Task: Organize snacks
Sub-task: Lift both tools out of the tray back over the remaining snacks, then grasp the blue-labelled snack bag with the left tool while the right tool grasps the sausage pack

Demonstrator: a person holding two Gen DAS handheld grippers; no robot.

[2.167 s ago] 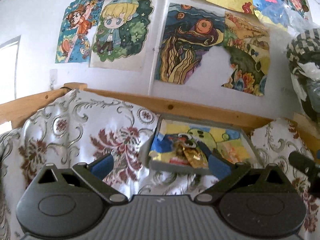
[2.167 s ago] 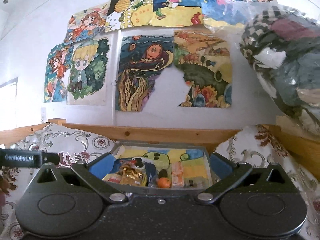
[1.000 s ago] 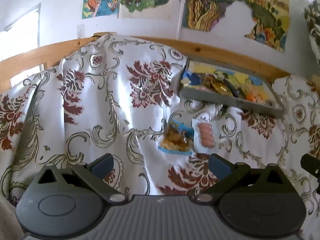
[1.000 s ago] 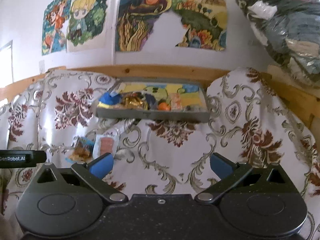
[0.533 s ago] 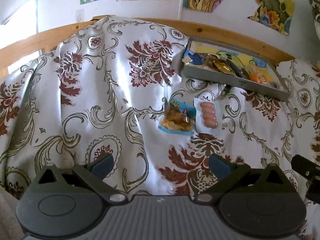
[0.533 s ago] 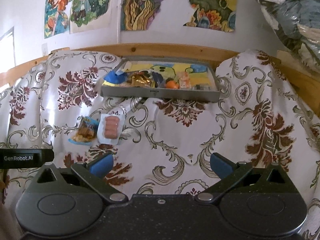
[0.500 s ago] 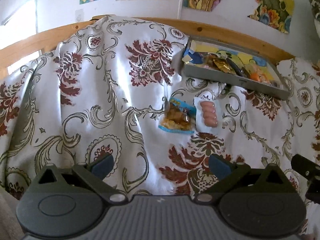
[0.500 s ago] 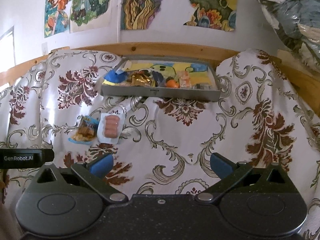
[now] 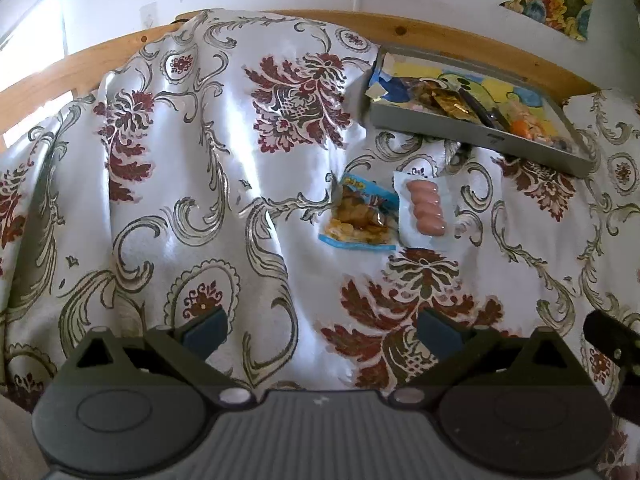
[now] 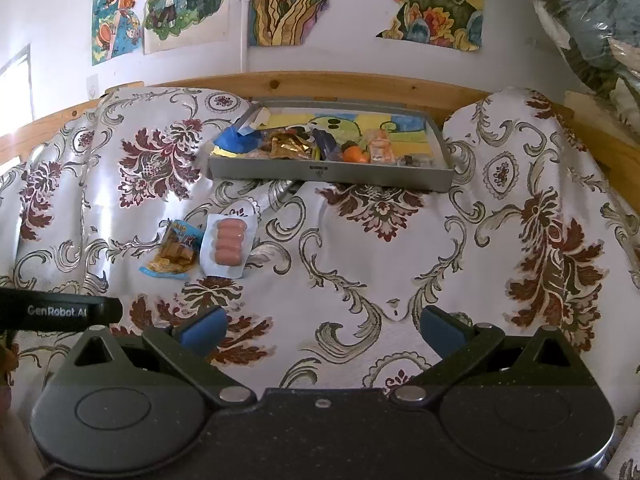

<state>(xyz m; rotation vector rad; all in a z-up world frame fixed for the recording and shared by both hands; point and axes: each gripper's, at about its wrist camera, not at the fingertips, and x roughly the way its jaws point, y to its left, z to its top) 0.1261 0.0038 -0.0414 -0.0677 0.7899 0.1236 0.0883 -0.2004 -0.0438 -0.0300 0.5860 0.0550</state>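
A white wall (image 10: pixel 48 12) is running across the back, and colourful drawings (image 10: pixel 276 4) are hanging on it, one with a large piece torn away. A pale wooden rail (image 10: pixel 320 82) is curving below them. A shiny white cloth (image 9: pixel 192 184) with dark red flowers and grey scrolls is draping over the furniture in soft folds. Daylight is coming in through a window (image 9: pixel 34 44) at the left and glinting on the cloth. A heap of bundled fabric (image 10: pixel 592 20) is sitting at the upper right.
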